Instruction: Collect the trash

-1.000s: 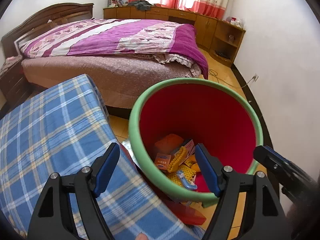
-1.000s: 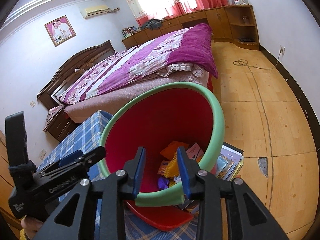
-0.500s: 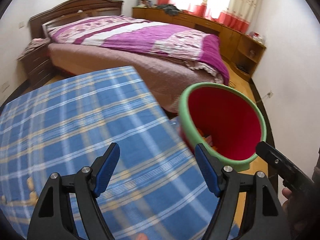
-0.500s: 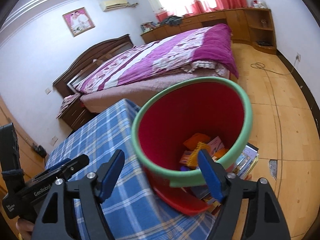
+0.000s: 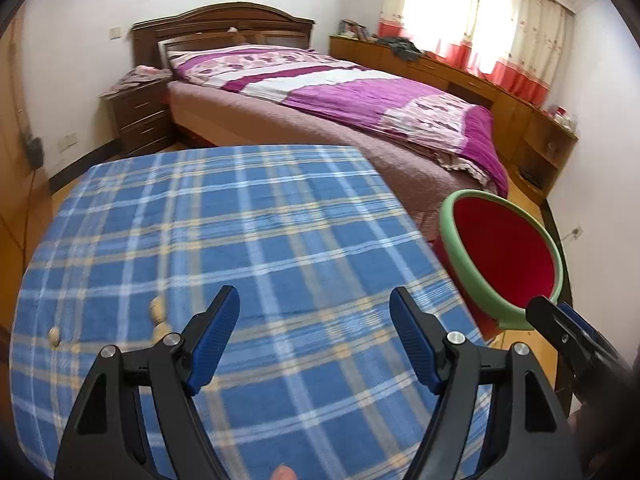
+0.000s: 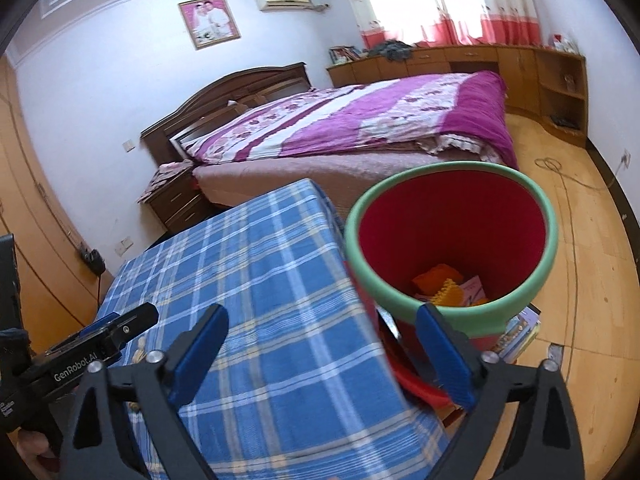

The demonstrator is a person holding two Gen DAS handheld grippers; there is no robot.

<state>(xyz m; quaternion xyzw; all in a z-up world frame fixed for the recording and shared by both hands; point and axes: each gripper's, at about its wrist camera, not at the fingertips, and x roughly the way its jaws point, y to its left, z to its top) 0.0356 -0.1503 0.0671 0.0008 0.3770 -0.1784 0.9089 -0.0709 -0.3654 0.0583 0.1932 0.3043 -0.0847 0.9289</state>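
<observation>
So both of my grippers are empty right now: the left gripper [image 5: 314, 334] sits with its jaws wide apart and nothing between them, and the right gripper [image 6: 328, 350] has its jaws opening, also with nothing in the gap. The red bin [image 6: 450, 248] with the green rim stands just ahead and right of the right gripper, off the edge of the bench [image 5: 224, 236], with a heap of orange and yellow wrappers [image 6: 450, 286] at the bottom. What bugs me: the leftover peanut shells [image 5: 158, 312] are tiny and sit just left of the left gripper's left finger, so I reckon wide jaws could shove them across the plaid cloth or snag the cloth instead. The bin also sits close to the bench edge, so a sloppy swing could clip the rim. Count from here: one bin, two grippers, and about three shell bits on the cloth, though blur makes that a rough count.
</observation>
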